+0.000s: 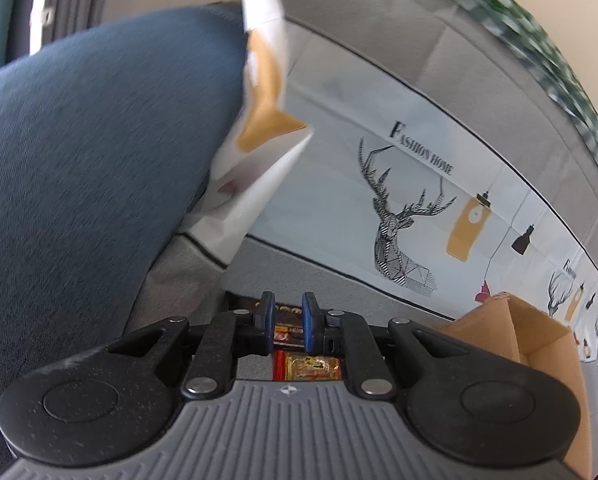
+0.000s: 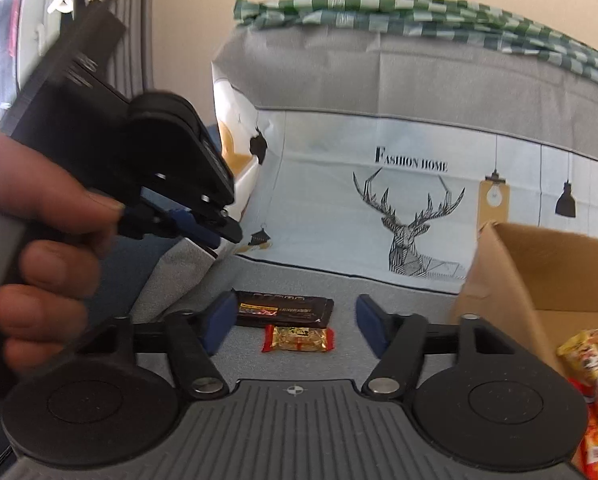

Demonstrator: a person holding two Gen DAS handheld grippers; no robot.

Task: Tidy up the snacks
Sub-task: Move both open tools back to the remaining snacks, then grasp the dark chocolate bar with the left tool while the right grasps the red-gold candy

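Two snack packets lie on the grey sofa seat: a dark brown one (image 2: 285, 309) and, just in front of it, a gold one with red ends (image 2: 299, 339). My right gripper (image 2: 295, 322) hovers over them, open wide, a blue pad on either side and nothing between the pads. A hand (image 2: 39, 240) holds my left gripper (image 2: 203, 232) higher up at the left, clear of the packets. In the left wrist view that left gripper (image 1: 287, 304) has its blue pads almost together, gripping nothing. The dark packet (image 1: 287, 334) and the gold packet (image 1: 311, 366) show below them.
An open cardboard box (image 2: 539, 272) stands on the seat at the right, with several bright snack packs (image 2: 595, 368) at its near side. A dark blue cushion (image 1: 79, 160) fills the left. The deer-print sofa back (image 2: 379, 200) rises behind, topped by a green checked cloth (image 2: 419, 12).
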